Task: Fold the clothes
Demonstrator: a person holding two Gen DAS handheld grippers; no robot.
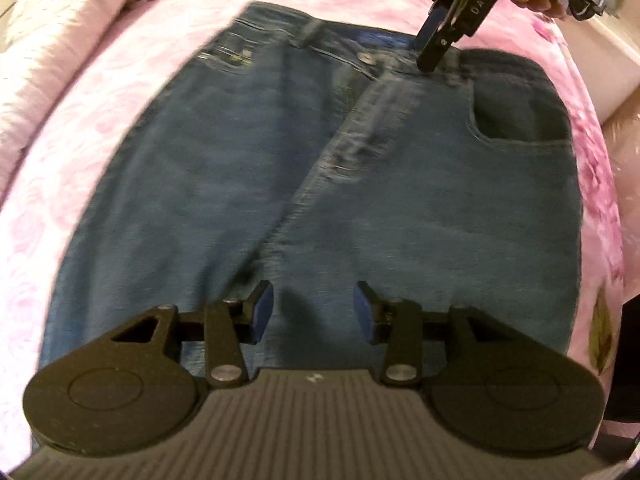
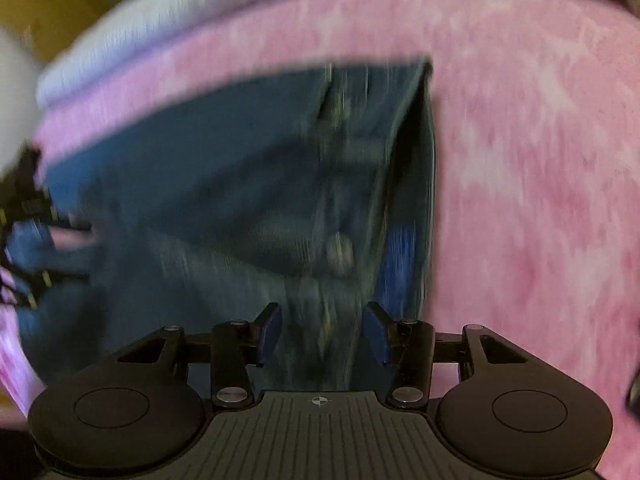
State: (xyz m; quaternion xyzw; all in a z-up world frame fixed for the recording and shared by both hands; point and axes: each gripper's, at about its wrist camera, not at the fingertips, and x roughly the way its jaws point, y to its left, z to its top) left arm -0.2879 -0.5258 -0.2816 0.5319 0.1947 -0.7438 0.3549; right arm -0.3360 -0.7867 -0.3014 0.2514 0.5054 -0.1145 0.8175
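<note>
My jeans (image 1: 280, 168) lie flat on the bed (image 1: 100, 100); both grippers (image 1: 314, 312) (image 2: 322, 332) hover with jaws apart, probably nearing the blurred waistband.

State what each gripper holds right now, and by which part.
Nothing is held. The left gripper is open above the jeans near the crotch seam. The right gripper is open over the waistband, its pads apart.

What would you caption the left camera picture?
Open left gripper hovers over jeans on a pink bedspread; right gripper at waistband.
</note>
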